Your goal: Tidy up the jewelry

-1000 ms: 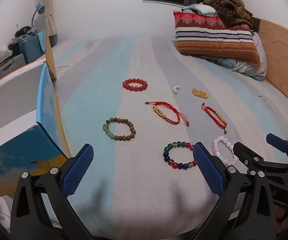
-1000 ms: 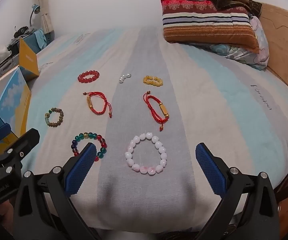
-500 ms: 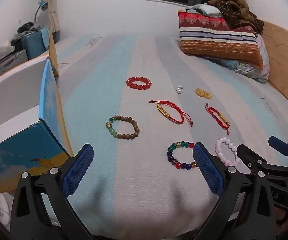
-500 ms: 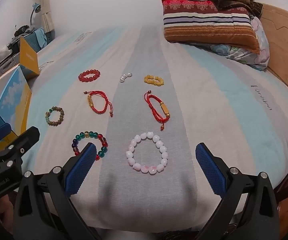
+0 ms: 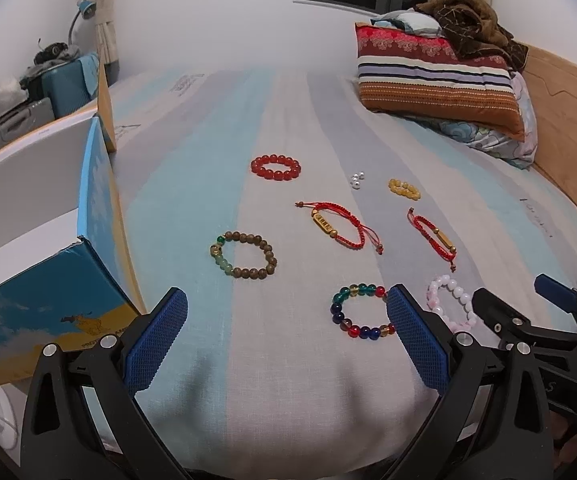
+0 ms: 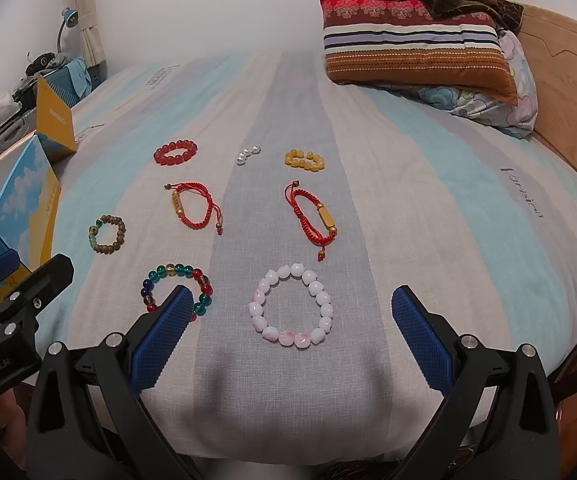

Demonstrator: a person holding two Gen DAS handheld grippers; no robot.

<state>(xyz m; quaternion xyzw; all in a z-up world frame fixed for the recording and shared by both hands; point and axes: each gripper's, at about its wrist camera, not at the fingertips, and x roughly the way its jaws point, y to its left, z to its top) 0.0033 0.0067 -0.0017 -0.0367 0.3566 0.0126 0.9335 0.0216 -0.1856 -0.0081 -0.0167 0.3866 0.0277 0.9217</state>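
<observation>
Since the earlier frames my left view has drifted slightly back and left; more of the blue box shows, and the jewelry has not shifted.

Landmark: the white-pink bead bracelet near the foot of the bed. Going left to right.

Far left of it, the open blue box sits at the bed edge. The left claw hangs spread and empty, well left of the landmark. Between box and landmark lie the brown wooden bracelet, then the multicolour glass bracelet just beside the landmark. Beyond that one lies the red cord bracelet with gold bar, and beyond again the red bead bracelet.

The right claw is spread, empty, with the landmark lying between its fingers.

Straight beyond the landmark: the second red cord bracelet, the small pearl cluster, the yellow bead bracelet.

Judgement: nothing gathered yet. Risks: soft sheet gives under the fingers, so a pinch may catch fabric with the beads; loose cord tails could snag; the pearls are small and may roll into a fold.
</observation>
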